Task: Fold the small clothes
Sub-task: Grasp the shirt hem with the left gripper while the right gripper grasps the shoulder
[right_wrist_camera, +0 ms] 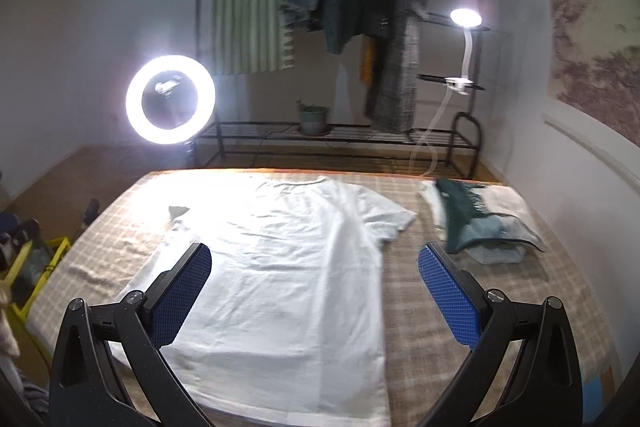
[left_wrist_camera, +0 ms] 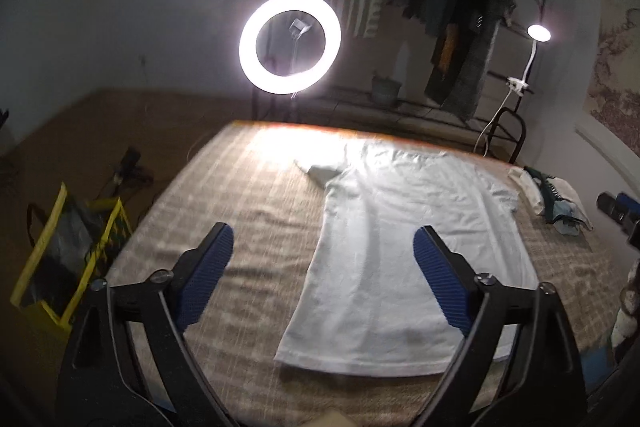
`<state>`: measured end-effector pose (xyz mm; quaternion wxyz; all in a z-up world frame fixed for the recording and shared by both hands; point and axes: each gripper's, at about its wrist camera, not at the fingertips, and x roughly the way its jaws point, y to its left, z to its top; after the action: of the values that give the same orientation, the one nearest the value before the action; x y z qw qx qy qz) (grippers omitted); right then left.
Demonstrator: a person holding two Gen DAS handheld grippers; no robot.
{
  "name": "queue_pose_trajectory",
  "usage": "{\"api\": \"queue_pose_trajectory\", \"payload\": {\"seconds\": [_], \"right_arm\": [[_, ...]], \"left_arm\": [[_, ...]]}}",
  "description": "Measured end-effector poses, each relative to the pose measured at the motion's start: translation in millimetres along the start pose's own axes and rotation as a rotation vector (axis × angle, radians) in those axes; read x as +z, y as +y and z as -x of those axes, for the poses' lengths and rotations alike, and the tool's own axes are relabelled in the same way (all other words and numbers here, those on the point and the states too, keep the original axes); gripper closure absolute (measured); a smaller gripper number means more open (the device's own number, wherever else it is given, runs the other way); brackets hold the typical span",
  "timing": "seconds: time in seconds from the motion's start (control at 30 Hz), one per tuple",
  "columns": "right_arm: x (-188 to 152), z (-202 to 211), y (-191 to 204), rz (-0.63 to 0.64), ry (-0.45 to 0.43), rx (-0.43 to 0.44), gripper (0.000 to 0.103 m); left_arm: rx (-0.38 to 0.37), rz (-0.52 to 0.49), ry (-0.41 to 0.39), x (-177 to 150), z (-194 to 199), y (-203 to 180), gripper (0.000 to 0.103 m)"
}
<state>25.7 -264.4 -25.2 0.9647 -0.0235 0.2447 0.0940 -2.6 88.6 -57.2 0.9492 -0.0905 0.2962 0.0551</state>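
Observation:
A white T-shirt (left_wrist_camera: 404,239) lies spread flat on the checked table cover (left_wrist_camera: 248,195), collar at the far edge, hem near me. Its left sleeve looks partly folded under. My left gripper (left_wrist_camera: 324,247) is open and empty, raised above the shirt's lower left side. The shirt also shows in the right wrist view (right_wrist_camera: 288,267). My right gripper (right_wrist_camera: 316,271) is open and empty, raised above the shirt's lower right side, its left blue pad (right_wrist_camera: 180,299) over the cloth and the right pad (right_wrist_camera: 450,295) over the cover (right_wrist_camera: 424,307).
A pile of dark green, pale blue and white clothes (right_wrist_camera: 476,223) lies at the table's far right. A ring light (right_wrist_camera: 171,99) and a clothes rack (right_wrist_camera: 360,27) stand behind the table. A yellow-edged bag (left_wrist_camera: 68,259) sits on the floor at left.

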Motion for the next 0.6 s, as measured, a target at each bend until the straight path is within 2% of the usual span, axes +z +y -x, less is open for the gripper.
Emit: {"api": "queue_pose_trajectory", "payload": {"seconds": [0.17,0.33,0.43,0.6], "right_arm": [[20.6,-34.5,24.4,0.034,0.026,0.149,0.000],[37.9,-77.7,60.7,0.105,0.088,0.243,0.000],[46.7,-98.4,83.1,0.129,0.125,0.300,0.000],[63.6,-132.6,111.3,0.157,0.162,0.352,0.001]], "left_arm": [[0.039,0.074,0.130,-31.0,-24.0,27.5,0.027],[0.052,0.177,0.259,-70.0,-52.1,41.1,0.031],[0.048,0.243,0.327,-92.1,-69.9,45.0,0.043],[0.029,0.368,0.375,-115.9,-88.7,50.7,0.045]]}}
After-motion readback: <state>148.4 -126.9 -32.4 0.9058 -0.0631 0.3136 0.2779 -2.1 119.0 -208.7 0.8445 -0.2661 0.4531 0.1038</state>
